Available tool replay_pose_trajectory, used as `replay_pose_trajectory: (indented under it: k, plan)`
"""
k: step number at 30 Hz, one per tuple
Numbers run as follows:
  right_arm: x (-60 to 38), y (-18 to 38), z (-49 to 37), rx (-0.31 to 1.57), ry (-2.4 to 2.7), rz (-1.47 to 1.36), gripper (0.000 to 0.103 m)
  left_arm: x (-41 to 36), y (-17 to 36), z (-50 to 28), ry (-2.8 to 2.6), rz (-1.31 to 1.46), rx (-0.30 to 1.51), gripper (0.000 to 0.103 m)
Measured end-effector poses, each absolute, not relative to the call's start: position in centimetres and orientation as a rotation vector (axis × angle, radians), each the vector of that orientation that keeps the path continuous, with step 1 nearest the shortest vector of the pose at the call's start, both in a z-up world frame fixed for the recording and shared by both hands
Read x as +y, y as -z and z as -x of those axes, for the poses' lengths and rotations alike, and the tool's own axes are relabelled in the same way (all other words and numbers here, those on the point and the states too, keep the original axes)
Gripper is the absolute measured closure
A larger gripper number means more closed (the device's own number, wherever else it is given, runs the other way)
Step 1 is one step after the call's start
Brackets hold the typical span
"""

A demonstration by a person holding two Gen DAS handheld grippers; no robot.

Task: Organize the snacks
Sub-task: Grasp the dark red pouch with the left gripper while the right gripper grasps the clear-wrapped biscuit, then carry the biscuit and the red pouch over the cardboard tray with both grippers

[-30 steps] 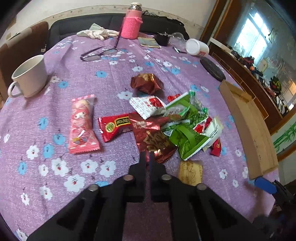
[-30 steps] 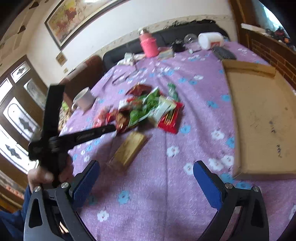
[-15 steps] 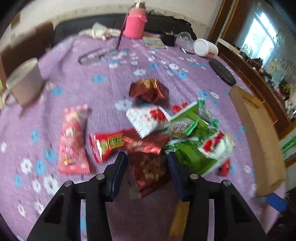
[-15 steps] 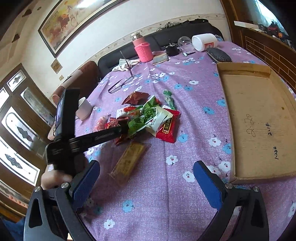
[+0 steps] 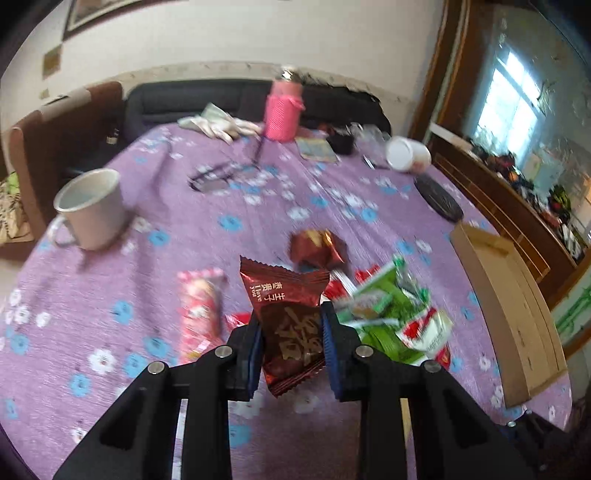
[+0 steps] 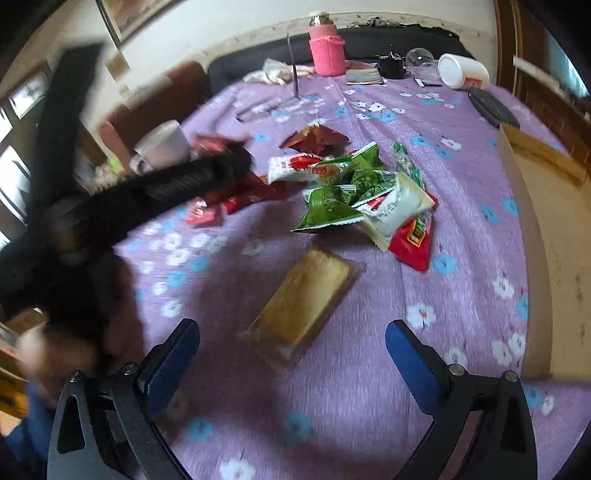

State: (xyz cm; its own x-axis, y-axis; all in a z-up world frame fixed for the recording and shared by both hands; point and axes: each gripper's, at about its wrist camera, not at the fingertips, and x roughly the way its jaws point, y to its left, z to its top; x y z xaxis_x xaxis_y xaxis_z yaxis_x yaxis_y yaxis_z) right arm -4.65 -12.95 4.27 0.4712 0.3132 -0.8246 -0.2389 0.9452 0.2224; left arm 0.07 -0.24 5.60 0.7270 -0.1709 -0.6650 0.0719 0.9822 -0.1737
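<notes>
While the left hand-held gripper (image 5: pixel 290 334) closes on it, the dark-red packet (image 5: pixel 284 314) shows gold lettering and serrated ends.

Ahead of my tools stretches a table (image 5: pixel 258 206) under a purple cloth with blue and white flowers. Beyond its far edge a dark sofa (image 5: pixel 207 99) runs along a pale wall (image 5: pixel 258 33), which carries a framed picture (image 5: pixel 99 14) up to the left of my left tool. A brown chair (image 5: pixel 55 136) stands at the table's left side. Off to the right, past dark wooden framing (image 5: pixel 447 66), a bright window (image 5: pixel 506 99) lets in daylight, and a low wooden ledge (image 5: pixel 517 221) runs below it.
</notes>
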Motion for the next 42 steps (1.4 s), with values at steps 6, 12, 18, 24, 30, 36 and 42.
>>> replay_pose_trajectory:
  k: [6,12,18,24,30,36,42]
  plan:
    - [-11.4,-2.7,3.4,1.049,-0.243,0.043,0.041,2.3,-5.7,-0.6,0.066,0.197,0.751,0.076]
    - [-13.6,-2.8,3.4,1.04,-0.255,-0.022,0.066,1.9,-5.4,-0.6,0.097,0.206,0.771,0.076]
    - [-15.0,-2.8,4.3,1.032,-0.273,-0.072,0.067,1.1,-4.8,-0.7,0.109,0.183,0.788,0.076]
    - [-16.1,-3.5,5.0,0.99,-0.296,-0.132,0.067,0.0,-4.9,-0.3,0.151,0.16,0.771,0.076]
    - [-18.0,-4.2,5.6,0.953,-0.29,-0.191,0.067,-1.4,-4.9,0.2,0.183,0.126,0.776,0.076]
    - [-21.1,-5.9,6.3,0.89,-0.264,-0.254,0.067,-3.3,-5.8,1.1,0.236,0.108,0.783,0.076]
    - [-25.8,-8.8,7.3,0.791,-0.201,-0.328,0.067,-6.6,-7.6,2.3,0.331,0.091,0.782,0.076]
